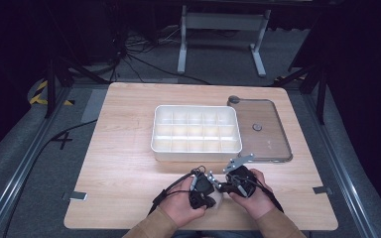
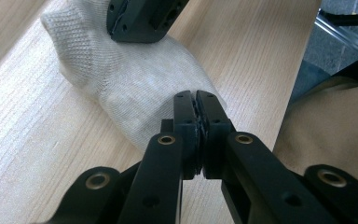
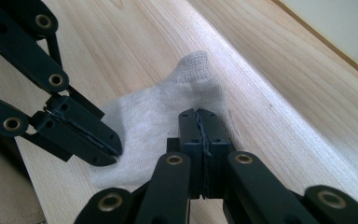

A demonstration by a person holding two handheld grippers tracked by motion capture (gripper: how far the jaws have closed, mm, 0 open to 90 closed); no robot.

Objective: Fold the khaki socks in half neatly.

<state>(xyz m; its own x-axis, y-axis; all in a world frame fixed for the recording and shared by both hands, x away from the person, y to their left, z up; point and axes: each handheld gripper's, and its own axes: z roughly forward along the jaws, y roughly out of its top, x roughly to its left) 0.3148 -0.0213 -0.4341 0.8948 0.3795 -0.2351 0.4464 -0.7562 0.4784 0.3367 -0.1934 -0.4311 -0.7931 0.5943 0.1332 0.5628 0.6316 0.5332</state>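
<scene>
The left gripper point(image 2: 196, 100) has its jaws pressed together on the near edge of a white sock point(image 2: 135, 79), pinching the knit cloth right at its tips; the rest of the sock runs away ahead of those jaws and to their left, lying flat on the wooden table point(image 2: 23, 140). At the far end of the sock, seen from the left gripper view, the right gripper point(image 2: 142, 21) sits on top of the fabric.

From the right gripper view, the right gripper point(image 3: 198, 115) is likewise clamped tight, its jaws meeting on the sock point(image 3: 154, 116), with a small peak of cloth (probably the toe or heel end) standing up just beyond its tips. To the left of its jaws the left gripper point(image 3: 114, 149) comes in from the side, its tips closed on the sock's edge.

In the high view both hands rest close together at the near edge of the table point(image 1: 129, 163), the left gripper point(image 1: 206, 191) and right gripper point(image 1: 228, 186) almost touching, with the sock point(image 1: 218, 198) a pale patch between them. Beyond the grippers, well apart from them, stands a white compartment tray point(image 1: 196, 148), and just to its right lies a clear lid point(image 1: 273, 129)
</scene>
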